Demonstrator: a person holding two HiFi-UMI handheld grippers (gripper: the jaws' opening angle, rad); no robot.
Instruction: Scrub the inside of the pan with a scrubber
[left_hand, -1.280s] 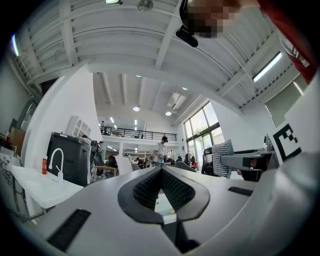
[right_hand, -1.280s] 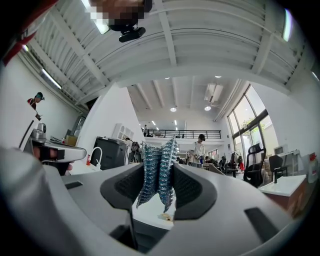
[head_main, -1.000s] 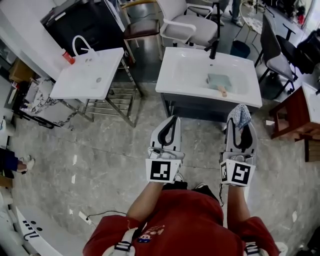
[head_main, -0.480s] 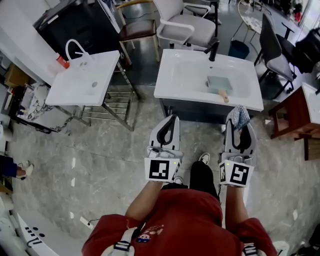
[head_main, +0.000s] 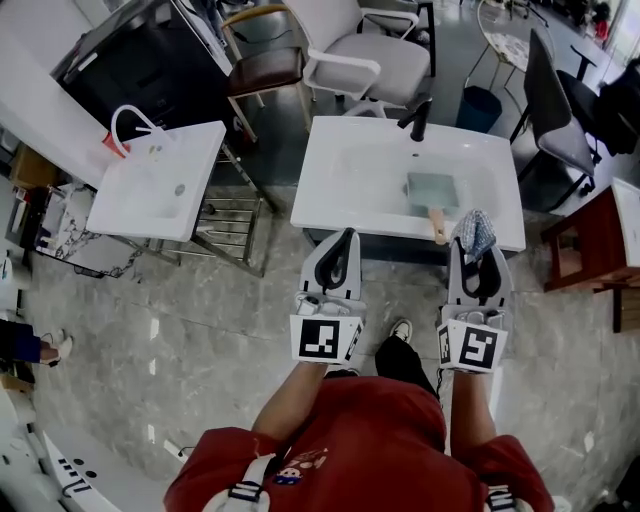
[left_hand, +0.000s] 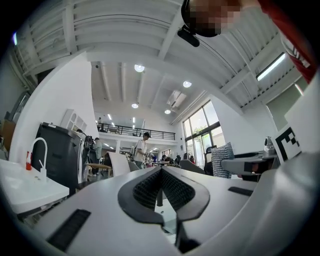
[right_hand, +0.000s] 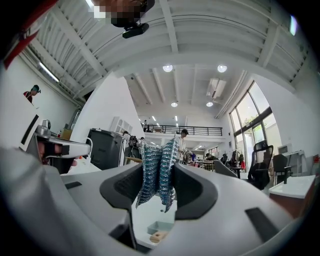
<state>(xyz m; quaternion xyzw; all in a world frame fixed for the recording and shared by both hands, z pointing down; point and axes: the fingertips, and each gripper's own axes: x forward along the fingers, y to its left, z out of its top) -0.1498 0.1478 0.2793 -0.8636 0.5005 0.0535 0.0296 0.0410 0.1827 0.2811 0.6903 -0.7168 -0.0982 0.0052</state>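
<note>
The fingers (right_hand: 195, 192) of the right gripper (head_main: 474, 255) are shut tight on a scrubber (right_hand: 156, 175). The scrubber is a crumpled bunch of blue and white mesh, and it sticks up out of the tips. The fingers (left_hand: 129, 199) of the left gripper (head_main: 341, 250) are shut too. Their tips touch each other and there is nothing between them. A person in a red top (head_main: 370, 440) holds both grippers out in front, side by side but apart, with the tips pointing at a big white sink (head_main: 330, 195). The pan (head_main: 428, 188) lies inside this sink, on the right side of the bowl. It is a square, pale green pan. Its wooden handle (head_main: 438, 225) points back at the person. The scrubber is up in the air by the front edge of the sink. It is near the pan but does not touch it. The left gripper is in front of the sink too, further from the pan. A black tap (head_main: 418, 118) stands at the back of the sink. A second white sink (head_main: 150, 195) stands off to the left, with a bent white tap (head_main: 125, 118) and a small red bottle (head_main: 108, 146) at its corner. A white chair (head_main: 375, 60) stands behind the big sink. The floor (head_main: 200, 330) is grey stone.
</note>
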